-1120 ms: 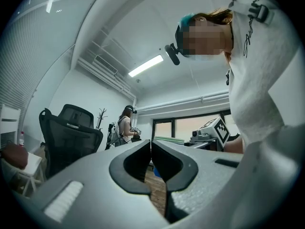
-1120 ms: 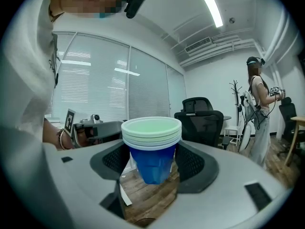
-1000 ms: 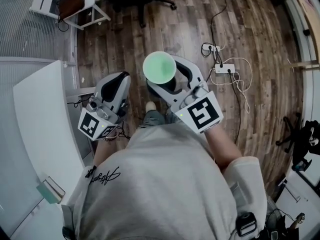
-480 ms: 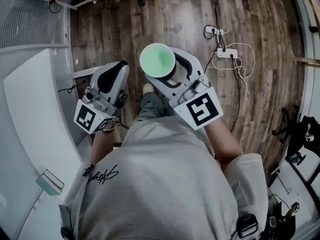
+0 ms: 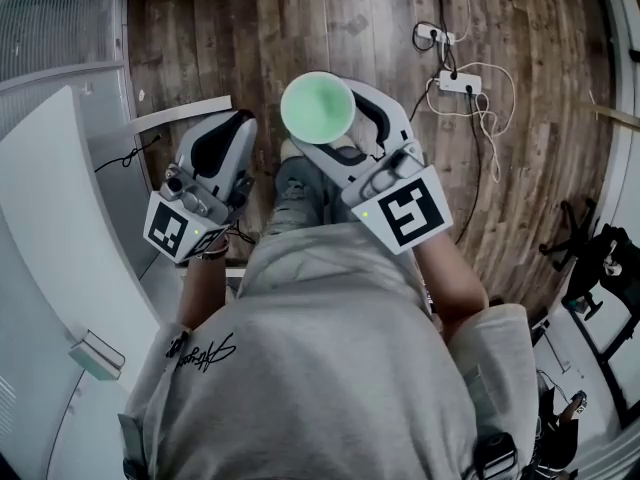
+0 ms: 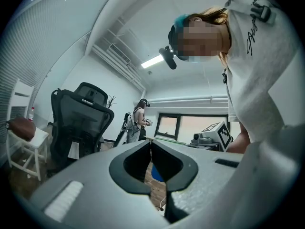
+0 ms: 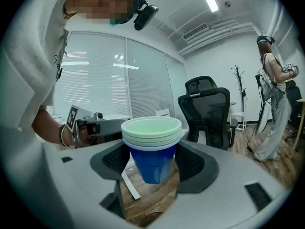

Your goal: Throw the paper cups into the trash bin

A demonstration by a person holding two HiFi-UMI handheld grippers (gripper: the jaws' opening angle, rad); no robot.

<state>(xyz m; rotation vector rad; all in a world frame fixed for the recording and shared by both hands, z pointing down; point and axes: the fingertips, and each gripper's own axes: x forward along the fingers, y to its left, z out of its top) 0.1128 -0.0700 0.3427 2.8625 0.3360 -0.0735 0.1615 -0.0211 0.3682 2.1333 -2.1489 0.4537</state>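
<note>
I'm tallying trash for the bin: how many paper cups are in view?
3 at least, by the rims: all nested in one stack, blue outside, clamped between the right gripper's jaws. More may hide inside.

Ahead of the cups [image 5: 316, 108] the wooden floor [image 5: 330, 18] is open. Left of the cups the left gripper [image 5: 238, 126] hangs near, jaws together. Beyond it a white table [image 5: 60, 218] walls off that side. Right of the cups a corded power strip [image 5: 456, 81] lies on the floor, well apart.
</note>
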